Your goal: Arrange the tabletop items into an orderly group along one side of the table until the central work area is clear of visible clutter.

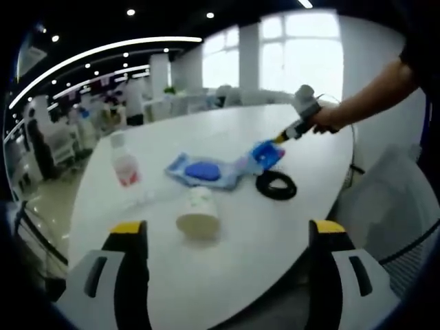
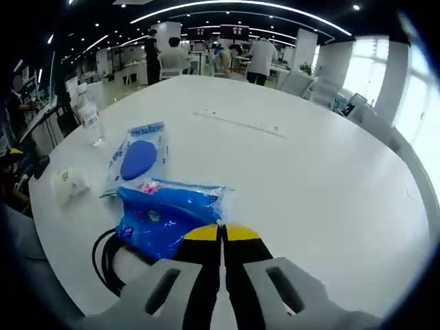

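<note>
While the right gripper [image 2: 221, 234] has its fingers pinched on the blue packet [image 2: 168, 213] mid-bench [image 2: 330, 172], the left gripper [image 1: 227, 237] waits spread apart; a low, steady drag sideways avoids snagging the black cable coil [image 1: 276, 185]

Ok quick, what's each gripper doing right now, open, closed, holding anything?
Left gripper: open, holding nothing, above the paper cup.
Right gripper: shut on the blue plastic package.

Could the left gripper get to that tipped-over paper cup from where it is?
Probably yes. The left gripper is open, and the paper cup lies on its side on bare table just ahead, between its jaws' lines, with nothing in between.
</note>
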Demonstrator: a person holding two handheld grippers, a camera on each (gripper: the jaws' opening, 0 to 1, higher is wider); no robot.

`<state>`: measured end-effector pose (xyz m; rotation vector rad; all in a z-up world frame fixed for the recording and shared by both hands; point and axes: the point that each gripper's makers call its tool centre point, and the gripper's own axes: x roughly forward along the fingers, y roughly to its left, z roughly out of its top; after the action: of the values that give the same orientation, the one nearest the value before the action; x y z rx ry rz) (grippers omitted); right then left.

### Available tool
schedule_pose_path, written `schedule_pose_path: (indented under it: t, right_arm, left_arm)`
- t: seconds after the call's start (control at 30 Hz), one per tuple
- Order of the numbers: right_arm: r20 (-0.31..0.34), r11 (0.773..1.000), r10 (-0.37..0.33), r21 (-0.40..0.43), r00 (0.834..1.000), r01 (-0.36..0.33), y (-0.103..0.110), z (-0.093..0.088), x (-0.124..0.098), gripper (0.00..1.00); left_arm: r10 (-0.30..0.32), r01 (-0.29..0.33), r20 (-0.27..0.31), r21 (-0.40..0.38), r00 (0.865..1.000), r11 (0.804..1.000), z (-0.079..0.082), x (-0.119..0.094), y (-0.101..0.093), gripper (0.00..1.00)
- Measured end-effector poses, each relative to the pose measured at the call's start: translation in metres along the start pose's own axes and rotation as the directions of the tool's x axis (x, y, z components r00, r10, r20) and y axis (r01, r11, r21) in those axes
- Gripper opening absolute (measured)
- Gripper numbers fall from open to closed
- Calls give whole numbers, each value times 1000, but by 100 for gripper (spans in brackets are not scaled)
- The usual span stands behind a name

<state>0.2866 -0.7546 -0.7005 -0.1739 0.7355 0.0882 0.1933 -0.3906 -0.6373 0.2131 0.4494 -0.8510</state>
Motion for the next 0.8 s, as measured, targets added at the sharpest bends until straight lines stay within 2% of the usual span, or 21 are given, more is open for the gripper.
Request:
schedule_pose_path:
  t: [0.17,0.5,0.73,0.8]
  right_arm:
    - [-34,1000,-16,-19,999,16,-9,-17,-6,0]
    - [-90,998,-31,-53,995,26,-16,-44,-13,0]
    - [-107,999,-33,-43,994,29,-16,-54,-15,1]
    - [-106,998,-33,-64,994,26,-16,-55,-15,4]
  left_arm:
    - [-2,2,4,1,1000,1000,1,0,-1,94]
    - [2,-2,12,-1,1000,1000,2,-1,0,94]
    - [-1,1,11,-2,1000,1000,2,0,-1,93]
    - [-1,1,11,-2,1000,1000,2,0,-1,93]
